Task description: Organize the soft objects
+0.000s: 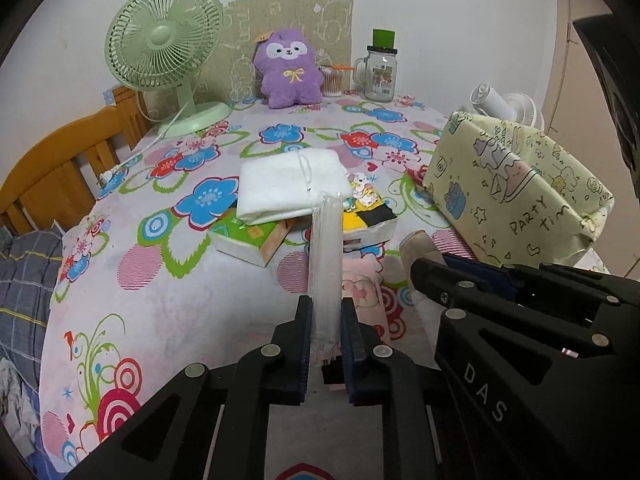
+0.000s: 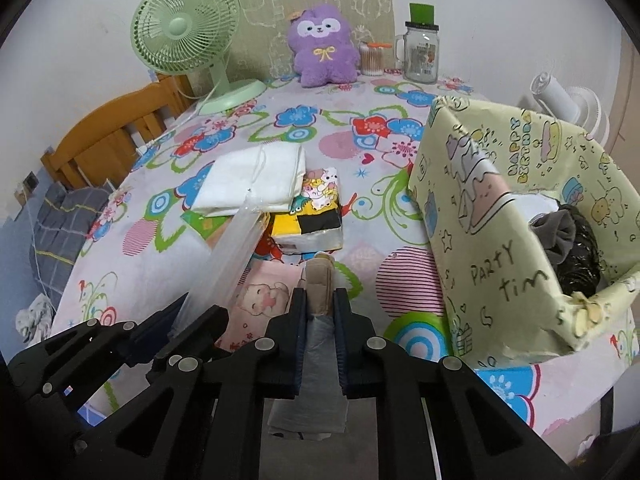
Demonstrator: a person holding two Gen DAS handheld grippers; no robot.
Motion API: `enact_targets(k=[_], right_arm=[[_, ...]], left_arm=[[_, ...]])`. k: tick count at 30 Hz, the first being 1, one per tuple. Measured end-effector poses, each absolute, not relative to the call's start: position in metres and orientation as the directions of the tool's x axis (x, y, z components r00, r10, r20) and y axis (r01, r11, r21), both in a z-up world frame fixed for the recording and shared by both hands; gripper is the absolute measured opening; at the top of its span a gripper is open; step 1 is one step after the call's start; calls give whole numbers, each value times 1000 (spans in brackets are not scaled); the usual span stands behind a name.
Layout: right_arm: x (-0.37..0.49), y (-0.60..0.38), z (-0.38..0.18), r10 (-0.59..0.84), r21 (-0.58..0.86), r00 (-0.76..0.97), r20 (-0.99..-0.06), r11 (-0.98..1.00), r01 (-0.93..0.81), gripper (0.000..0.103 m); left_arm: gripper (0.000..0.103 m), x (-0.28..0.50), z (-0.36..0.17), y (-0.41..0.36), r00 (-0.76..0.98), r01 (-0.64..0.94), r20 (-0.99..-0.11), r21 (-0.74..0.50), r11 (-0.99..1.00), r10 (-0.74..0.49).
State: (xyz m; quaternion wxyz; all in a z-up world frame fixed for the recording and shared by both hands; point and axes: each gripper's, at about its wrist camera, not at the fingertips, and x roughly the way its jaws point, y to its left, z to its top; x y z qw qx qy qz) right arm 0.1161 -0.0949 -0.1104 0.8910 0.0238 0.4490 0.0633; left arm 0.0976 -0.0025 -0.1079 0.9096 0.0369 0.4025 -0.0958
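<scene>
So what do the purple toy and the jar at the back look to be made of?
Purple toy: plush fabric, going by its fuzzy, matte pile and padded shape. Jar: probably clear glass, see-through and glossy, with a moulded handle; clear plastic can't be excluded.

A home room: flowered tablecloth (image 1: 168, 312), purple plush toy (image 1: 289, 67), green desk fan (image 1: 162, 40), wooden chair (image 1: 60, 172) beside it.

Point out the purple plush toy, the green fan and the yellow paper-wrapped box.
purple plush toy (image 1: 289, 74): left wrist view, on its belly.
green fan (image 1: 163, 36): left wrist view, on the grille's hub.
yellow paper-wrapped box (image 2: 492, 236): right wrist view, on its front wall.
</scene>
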Motion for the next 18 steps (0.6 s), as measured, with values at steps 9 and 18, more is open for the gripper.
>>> enact_targets(k=[9,18], right_arm=[[104,-99,-90,139,99,623,-770,990,-99,16],[93,-108,-60,118,81,672,-731,993,-86,16]], left_arm=[[11,87,-89,-8,682,206,-716,-6,978,-148],[11,78,-61,-20,714,228,-680,5,974,-164]])
